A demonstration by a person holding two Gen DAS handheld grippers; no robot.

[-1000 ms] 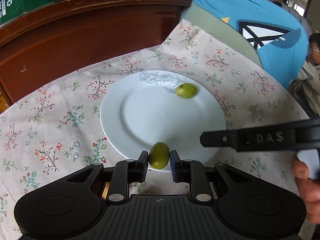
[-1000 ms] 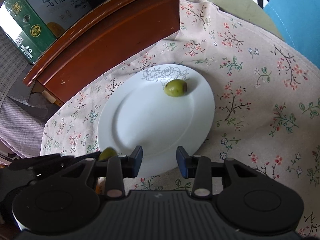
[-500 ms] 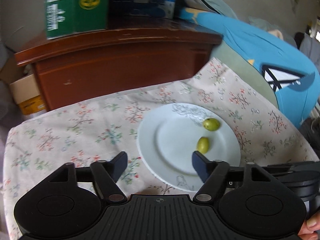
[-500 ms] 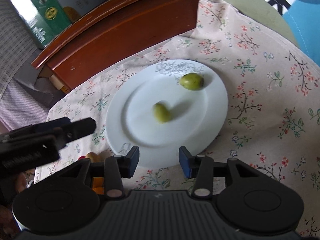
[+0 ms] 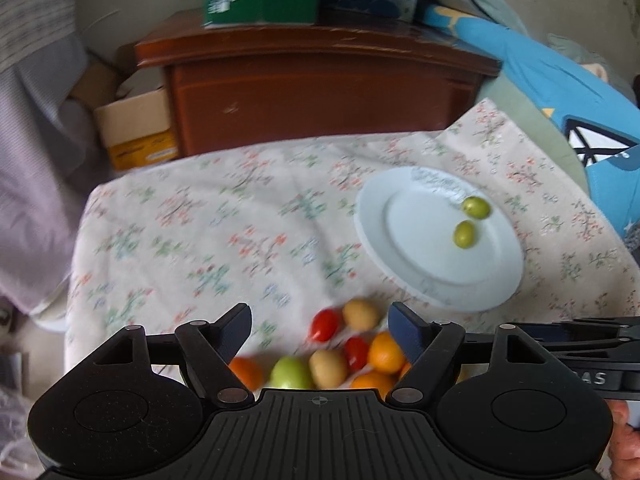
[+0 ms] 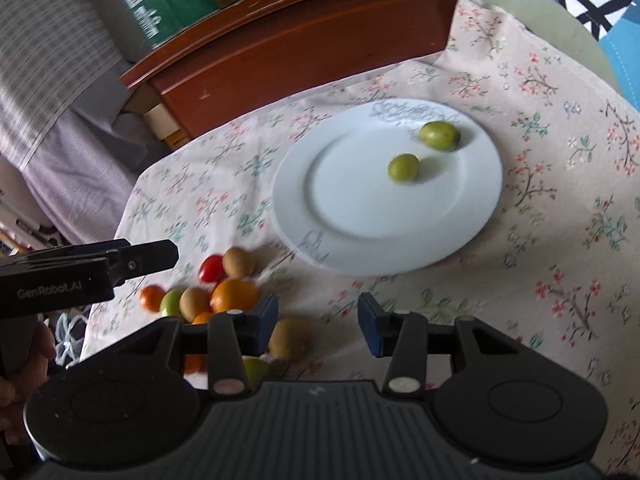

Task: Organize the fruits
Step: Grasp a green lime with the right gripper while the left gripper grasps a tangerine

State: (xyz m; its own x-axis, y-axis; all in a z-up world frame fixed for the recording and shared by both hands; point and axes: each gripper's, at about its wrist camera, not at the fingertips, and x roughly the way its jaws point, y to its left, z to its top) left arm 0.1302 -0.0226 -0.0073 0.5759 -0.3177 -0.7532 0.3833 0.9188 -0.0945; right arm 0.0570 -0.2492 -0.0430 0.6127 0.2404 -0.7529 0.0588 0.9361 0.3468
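Left tool is spread wide, nothing held, above the fruit pile. Right tool is spread, empty. Two green fruits are seen on the plate.

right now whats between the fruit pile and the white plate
Only bare floral tablecloth separates the fruit pile from the white plate; the right wrist view shows it best.

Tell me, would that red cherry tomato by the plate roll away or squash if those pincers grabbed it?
The red cherry tomato looks smooth and rounded, so a nudge would probably roll it. It seems to touch a tan fruit, which may check it. It is probably soft, so a gentle squeeze seems wise.
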